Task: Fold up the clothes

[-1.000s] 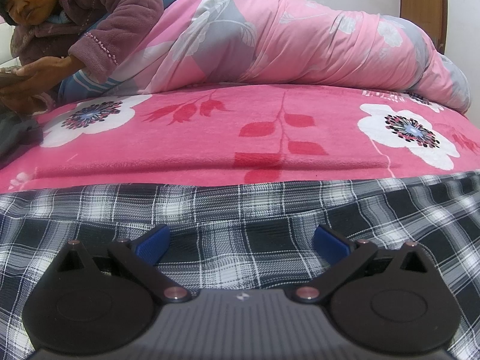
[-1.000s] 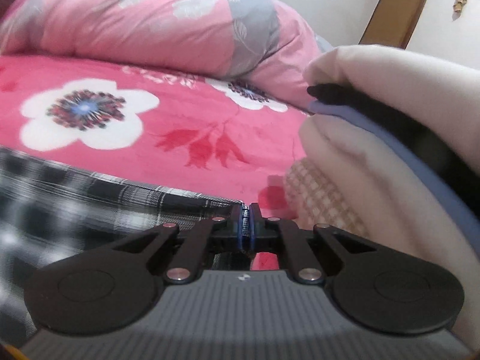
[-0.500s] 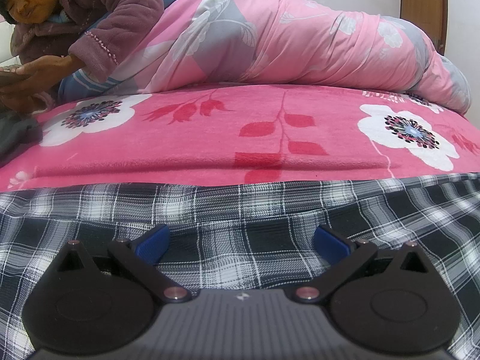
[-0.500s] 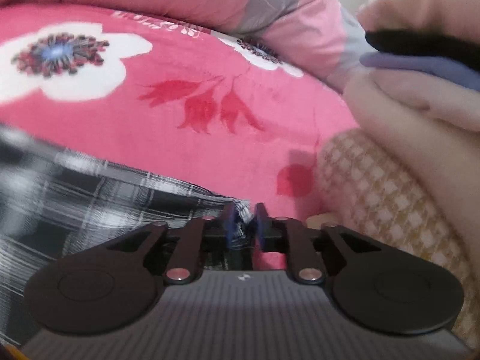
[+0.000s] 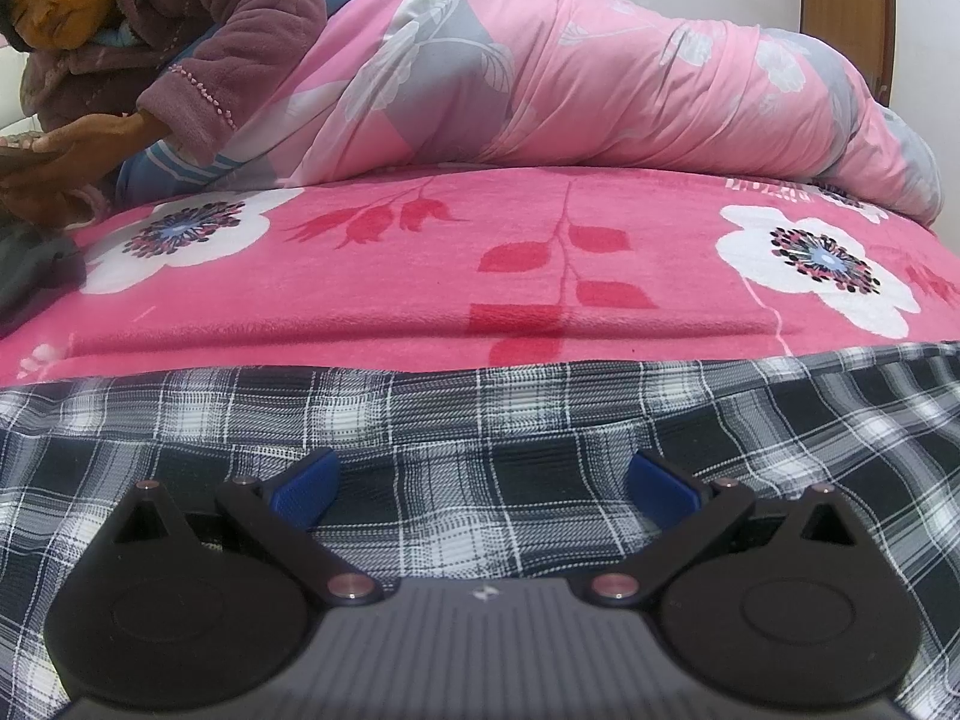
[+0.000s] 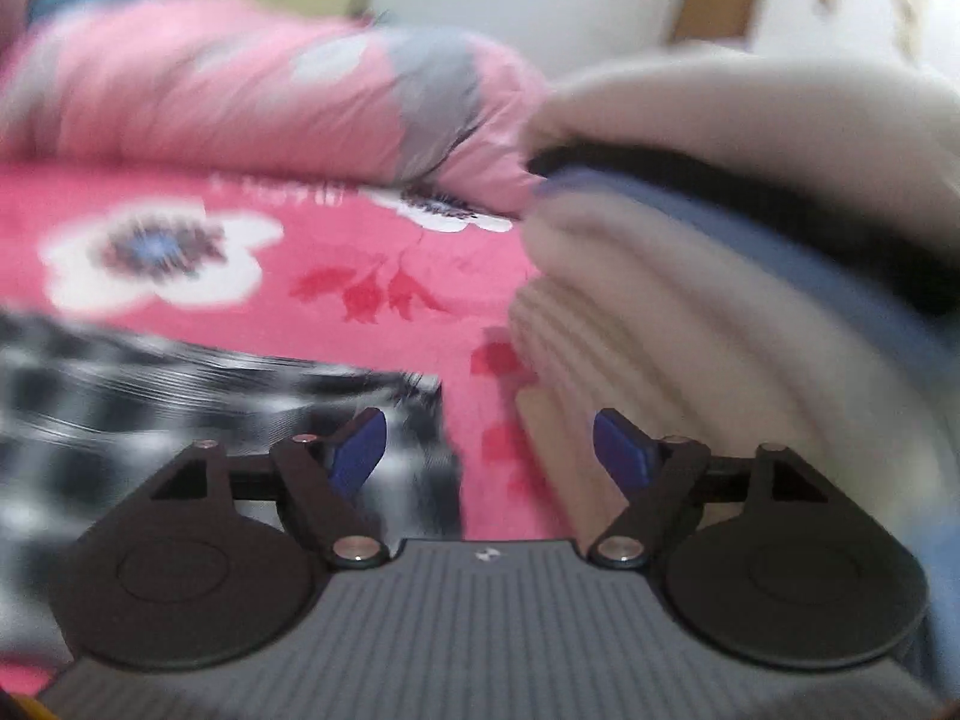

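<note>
A black-and-white plaid garment (image 5: 480, 438) lies flat on the pink flowered bed cover (image 5: 420, 276). My left gripper (image 5: 483, 489) hangs open just over the plaid, its blue pads apart with nothing between them. In the blurred right wrist view the plaid's corner (image 6: 414, 420) lies on the cover near the left pad. My right gripper (image 6: 489, 450) has its jaws opening; the pads press on nothing and the cover shows between them.
A stack of folded clothes (image 6: 750, 300), cream, blue and checked, sits close on the right. A rolled pink quilt (image 5: 600, 90) runs along the back. A person in a purple jacket (image 5: 198, 30) leans on the bed at far left. Grey cloth (image 5: 36, 276) lies at the left edge.
My right gripper was shut on the plaid's corner, then opened and let it drop, pulling back sideways. The left gripper and the plaid under it have not moved.
</note>
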The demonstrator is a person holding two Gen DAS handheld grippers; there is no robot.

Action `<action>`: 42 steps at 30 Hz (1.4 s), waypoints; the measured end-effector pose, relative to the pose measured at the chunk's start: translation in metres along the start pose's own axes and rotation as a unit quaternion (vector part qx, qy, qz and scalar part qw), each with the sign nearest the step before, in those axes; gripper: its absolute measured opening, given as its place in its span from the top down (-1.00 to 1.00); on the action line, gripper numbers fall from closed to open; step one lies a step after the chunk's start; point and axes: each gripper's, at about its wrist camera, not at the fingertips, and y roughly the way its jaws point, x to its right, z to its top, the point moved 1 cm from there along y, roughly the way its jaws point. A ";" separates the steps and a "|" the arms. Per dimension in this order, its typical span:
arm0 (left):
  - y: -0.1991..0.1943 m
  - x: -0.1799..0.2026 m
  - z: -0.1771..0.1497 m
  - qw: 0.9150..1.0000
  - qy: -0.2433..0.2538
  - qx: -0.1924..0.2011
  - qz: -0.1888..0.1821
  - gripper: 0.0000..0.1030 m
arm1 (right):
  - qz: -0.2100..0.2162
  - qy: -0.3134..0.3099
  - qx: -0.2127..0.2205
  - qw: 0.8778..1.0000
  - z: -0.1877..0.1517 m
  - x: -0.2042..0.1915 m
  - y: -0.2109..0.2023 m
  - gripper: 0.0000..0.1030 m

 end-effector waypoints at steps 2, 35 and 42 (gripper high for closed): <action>0.000 0.001 0.000 1.000 0.002 -0.001 0.002 -0.99 | 0.015 0.072 -0.014 0.997 -0.021 0.022 -0.021 -0.46; 0.000 0.003 0.001 1.000 0.006 -0.001 0.010 -1.00 | -0.052 0.203 -0.016 0.978 -0.050 0.042 -0.023 0.45; 0.000 0.002 0.001 1.000 0.003 0.001 0.011 -0.99 | 0.097 -0.011 0.005 0.995 0.006 -0.061 -0.005 0.46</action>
